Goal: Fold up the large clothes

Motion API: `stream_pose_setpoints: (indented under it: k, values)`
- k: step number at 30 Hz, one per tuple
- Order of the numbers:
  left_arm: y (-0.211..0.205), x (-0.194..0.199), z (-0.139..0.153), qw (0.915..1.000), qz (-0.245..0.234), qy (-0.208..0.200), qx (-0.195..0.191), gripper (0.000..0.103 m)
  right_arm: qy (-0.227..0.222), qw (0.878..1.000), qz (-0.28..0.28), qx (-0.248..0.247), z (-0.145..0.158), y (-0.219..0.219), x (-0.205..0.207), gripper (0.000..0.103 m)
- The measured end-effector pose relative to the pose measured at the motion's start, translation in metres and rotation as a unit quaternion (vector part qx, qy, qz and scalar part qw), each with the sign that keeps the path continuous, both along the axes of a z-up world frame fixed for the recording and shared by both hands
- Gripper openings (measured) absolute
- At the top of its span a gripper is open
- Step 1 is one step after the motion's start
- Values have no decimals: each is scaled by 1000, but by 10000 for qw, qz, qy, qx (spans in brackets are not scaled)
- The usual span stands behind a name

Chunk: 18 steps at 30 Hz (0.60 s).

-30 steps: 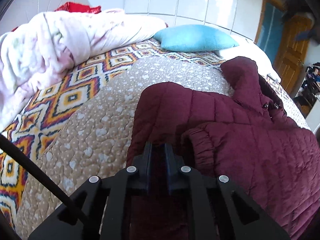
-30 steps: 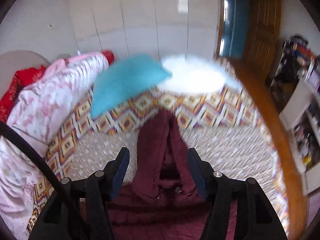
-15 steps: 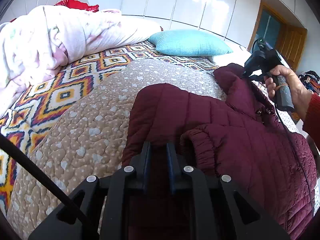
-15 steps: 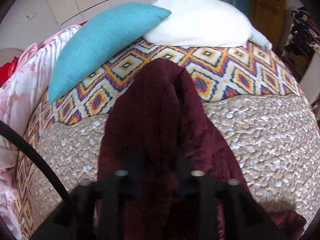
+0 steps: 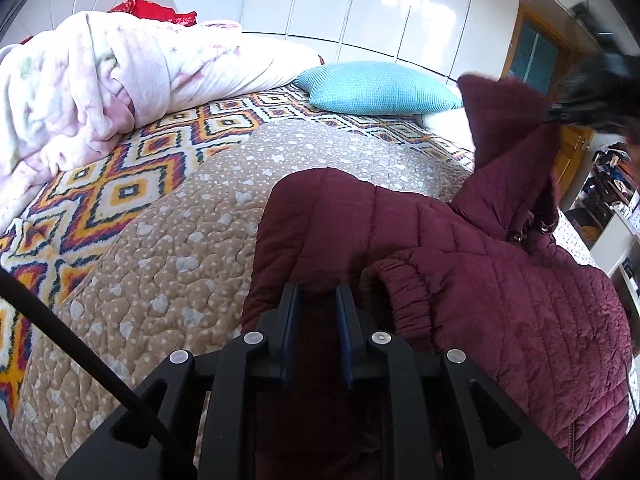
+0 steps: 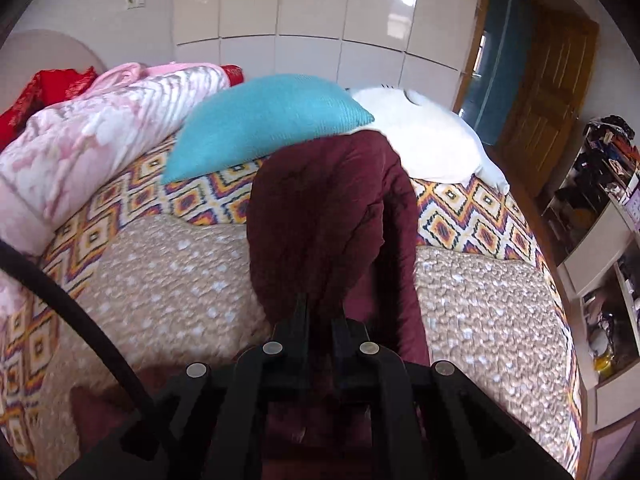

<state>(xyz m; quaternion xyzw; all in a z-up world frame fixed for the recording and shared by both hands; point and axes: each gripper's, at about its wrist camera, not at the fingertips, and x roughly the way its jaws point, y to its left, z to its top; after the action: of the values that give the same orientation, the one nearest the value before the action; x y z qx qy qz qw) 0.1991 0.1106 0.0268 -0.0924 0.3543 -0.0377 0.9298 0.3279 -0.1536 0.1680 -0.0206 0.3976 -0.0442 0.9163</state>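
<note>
A maroon quilted jacket (image 5: 500,280) lies on the bed's beige quilt (image 5: 180,248). My left gripper (image 5: 318,292) is shut on the jacket's left side, beside a folded-in sleeve cuff (image 5: 404,284). My right gripper (image 6: 320,308) is shut on the jacket's hood (image 6: 324,216) and holds it lifted above the bed. In the left wrist view the raised hood (image 5: 508,128) hangs from the blurred right gripper (image 5: 592,100) at the upper right.
A teal pillow (image 5: 380,88), a white pillow (image 6: 432,140) and a bunched pink blanket (image 5: 100,80) lie at the head of the bed. A patterned bedspread (image 5: 132,176) shows under the quilt. Shelves (image 6: 608,240) and a wooden door (image 6: 548,92) stand to the right.
My right gripper closed on the hood and lifted it up off the bed. My left gripper stayed shut on the jacket's side.
</note>
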Motion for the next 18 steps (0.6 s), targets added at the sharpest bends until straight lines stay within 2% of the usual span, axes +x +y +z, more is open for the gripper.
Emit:
stream_pose_setpoints:
  k: [4, 9, 14, 16, 18]
  values:
    - [-2, -1, 1, 10000, -1, -23, 50, 19, 80, 9991, 331, 245, 1, 11, -80, 8]
    - [-5, 0, 0, 9999, -23, -28, 129, 23, 463, 9962, 524, 514, -41, 21, -181, 8]
    - [-4, 0, 0, 9999, -62, -32, 112, 26, 1005, 9897, 976, 300, -91, 34, -254, 8]
    - [-3, 0, 0, 10000, -77, -37, 49, 26, 1147, 9870, 1114, 163, -93, 36, -280, 9]
    - [-2, 0, 0, 10000, -89, -42, 15, 27, 1091, 9865, 1218, -71, -82, 31, -302, 12]
